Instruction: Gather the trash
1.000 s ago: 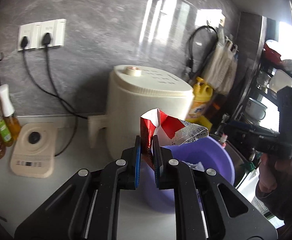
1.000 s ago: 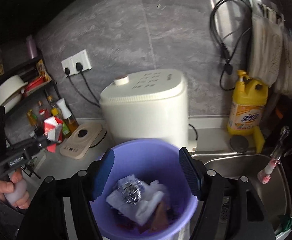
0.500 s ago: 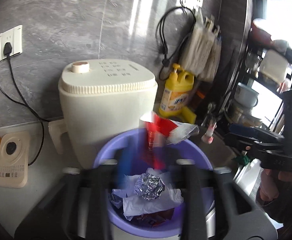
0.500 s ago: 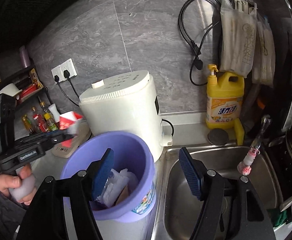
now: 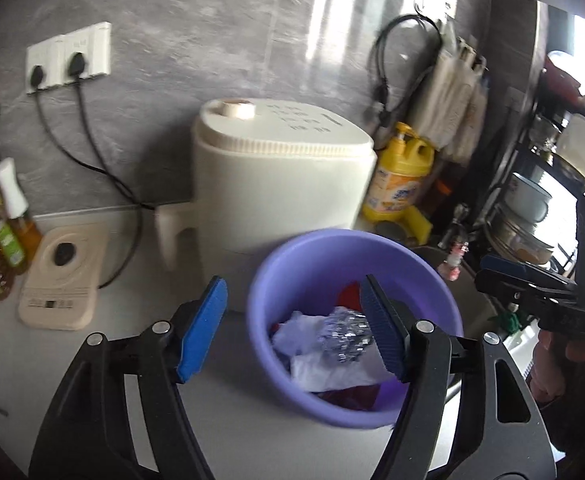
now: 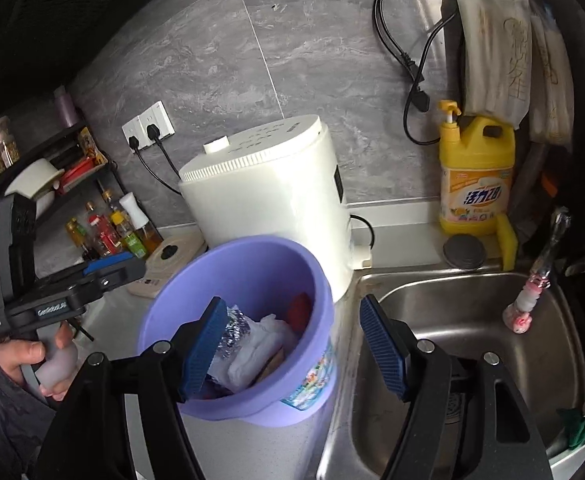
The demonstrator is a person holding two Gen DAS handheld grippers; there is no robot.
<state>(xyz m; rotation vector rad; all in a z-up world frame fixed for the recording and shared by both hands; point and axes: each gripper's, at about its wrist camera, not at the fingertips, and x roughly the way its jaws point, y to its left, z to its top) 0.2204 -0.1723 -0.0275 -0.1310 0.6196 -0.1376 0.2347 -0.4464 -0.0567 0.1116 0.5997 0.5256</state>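
Over the purple bin (image 5: 284,276), your left gripper (image 5: 294,330) is opening, empty (right gripper (image 6: 292,346) gapes too); its jaw could tip the rim.

A cream cooker (image 5: 280,184) stands on the surface (image 5: 140,320); a yellow soap bottle (image 6: 477,178) stands behind the sink (image 6: 472,340).

Left tool (image 5: 294,326) tilts downward, jaws opening and empty; right tool (image 6: 292,346) gapes wide, empty.
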